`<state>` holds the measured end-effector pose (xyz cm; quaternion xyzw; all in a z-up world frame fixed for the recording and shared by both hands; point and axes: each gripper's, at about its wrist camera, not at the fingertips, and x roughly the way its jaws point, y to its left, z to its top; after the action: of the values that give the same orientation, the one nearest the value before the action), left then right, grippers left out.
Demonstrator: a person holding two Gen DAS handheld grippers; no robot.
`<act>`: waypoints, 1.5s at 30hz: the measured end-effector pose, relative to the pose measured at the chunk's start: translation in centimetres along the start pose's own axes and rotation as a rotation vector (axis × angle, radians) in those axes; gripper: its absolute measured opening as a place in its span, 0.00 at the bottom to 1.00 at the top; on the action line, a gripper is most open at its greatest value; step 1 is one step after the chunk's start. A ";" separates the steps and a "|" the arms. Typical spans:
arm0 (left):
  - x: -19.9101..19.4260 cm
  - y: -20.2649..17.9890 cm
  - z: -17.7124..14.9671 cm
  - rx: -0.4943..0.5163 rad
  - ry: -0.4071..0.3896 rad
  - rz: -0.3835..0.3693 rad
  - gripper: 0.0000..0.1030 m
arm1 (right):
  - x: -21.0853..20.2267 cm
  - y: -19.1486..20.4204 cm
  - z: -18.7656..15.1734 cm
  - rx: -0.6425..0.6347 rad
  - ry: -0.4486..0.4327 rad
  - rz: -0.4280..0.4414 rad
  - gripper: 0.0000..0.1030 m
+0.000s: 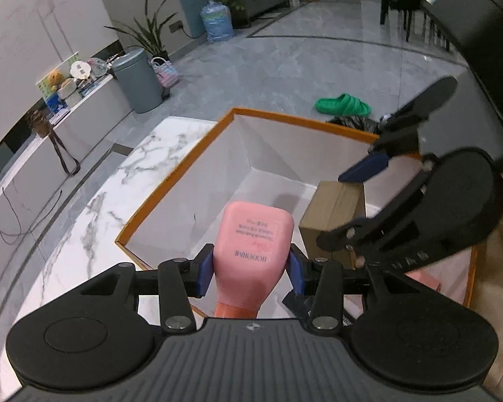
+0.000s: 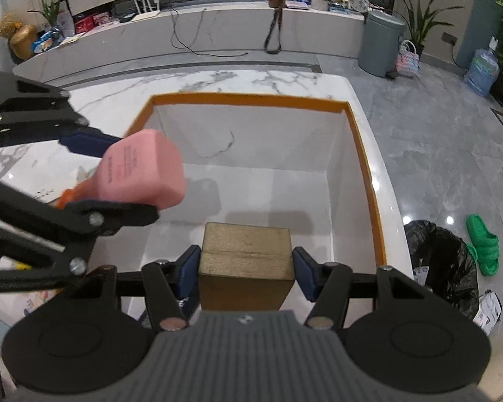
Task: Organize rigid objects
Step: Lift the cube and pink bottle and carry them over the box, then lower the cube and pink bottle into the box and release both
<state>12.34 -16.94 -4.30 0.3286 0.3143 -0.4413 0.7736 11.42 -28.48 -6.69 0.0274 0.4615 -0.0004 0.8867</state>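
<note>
Left tool (image 1: 251,269): clamped on the pink bottle (image 1: 255,234), blue pads on its flat sides near the neck, base pointing away, held over the near edge of the box (image 1: 184,174).
Right tool (image 2: 246,269): clamped across the cardboard carton (image 2: 246,254), held above the box floor.
Bottle handling: looks like smooth plastic, likely slippery and slightly yielding; the broad flat faces are the best hold.
Carton handling: probably light, walls may crush; grip across opposite faces, moderate pressure.
Box: orange-rimmed, white inside, standing on the marble surface (image 2: 285,82).
</note>
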 end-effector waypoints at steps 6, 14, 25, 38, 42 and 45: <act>1.0 -2.4 -0.5 0.151 0.032 0.056 0.48 | 1.4 -0.6 -0.9 0.000 0.034 -0.026 0.58; 2.6 -5.3 -2.0 0.376 0.090 0.106 0.47 | 1.9 -0.7 -1.7 0.018 0.058 -0.014 0.58; 4.4 -6.0 -4.0 0.425 0.214 0.078 0.48 | 2.1 0.0 -1.4 0.011 0.058 0.008 0.58; 1.5 -3.7 -2.9 0.218 0.121 0.015 0.64 | 2.0 0.4 -1.6 -0.002 0.058 -0.005 0.57; -0.4 -1.1 -2.4 0.015 0.060 -0.047 0.64 | 1.8 0.6 -1.5 -0.010 0.060 -0.005 0.57; -1.4 0.4 -1.9 -0.108 0.036 -0.065 0.64 | 1.8 0.9 -1.5 -0.014 0.060 -0.002 0.57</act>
<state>11.76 -14.59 -4.25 0.2842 0.3620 -0.4425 0.7697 11.23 -27.51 -9.00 0.0206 0.4879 0.0026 0.8727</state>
